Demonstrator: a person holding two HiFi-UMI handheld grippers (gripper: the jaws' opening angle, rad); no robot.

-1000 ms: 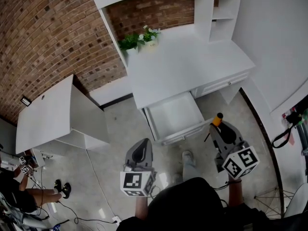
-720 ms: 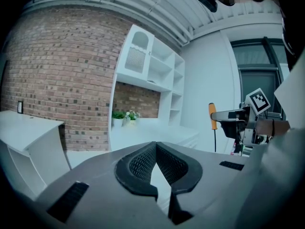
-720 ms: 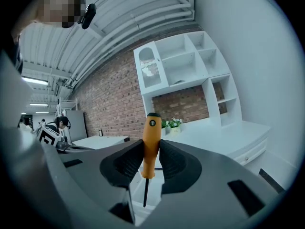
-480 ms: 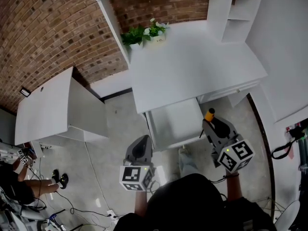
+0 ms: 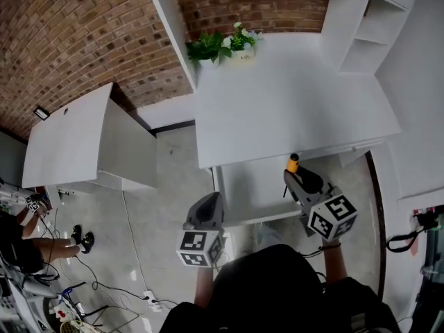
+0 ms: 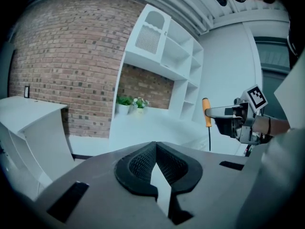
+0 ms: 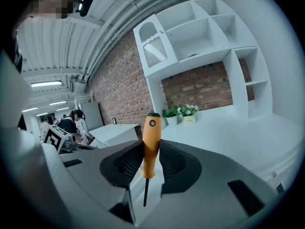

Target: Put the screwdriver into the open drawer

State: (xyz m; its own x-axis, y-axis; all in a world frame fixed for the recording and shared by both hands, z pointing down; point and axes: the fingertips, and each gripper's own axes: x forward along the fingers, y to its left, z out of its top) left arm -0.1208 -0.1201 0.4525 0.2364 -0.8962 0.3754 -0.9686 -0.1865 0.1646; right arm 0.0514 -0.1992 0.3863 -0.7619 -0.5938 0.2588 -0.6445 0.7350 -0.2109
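My right gripper (image 5: pixel 295 175) is shut on the orange handle of the screwdriver (image 5: pixel 293 163), which stands upright with its thin shaft pointing down (image 7: pixel 151 142). It hangs over the right part of the open white drawer (image 5: pixel 250 189), which sticks out from under the desk's front edge. My left gripper (image 5: pixel 211 201) is lower left of the drawer's front corner; its pads (image 6: pixel 143 160) meet at the tips with nothing between them. The left gripper view shows the screwdriver (image 6: pixel 206 113) off to the right.
The white desk (image 5: pixel 291 103) carries a small potted plant (image 5: pixel 225 45) at its back left, with a shelf unit (image 5: pixel 368 26) at the right. A low white table (image 5: pixel 66 141) stands left. Cables (image 5: pixel 132 290) and a seated person (image 5: pixel 14 245) are at the lower left.
Both grippers have moved forward toward the desk. The right one has carried the screwdriver from beside the drawer's front corner to above the drawer. The grip has not changed.
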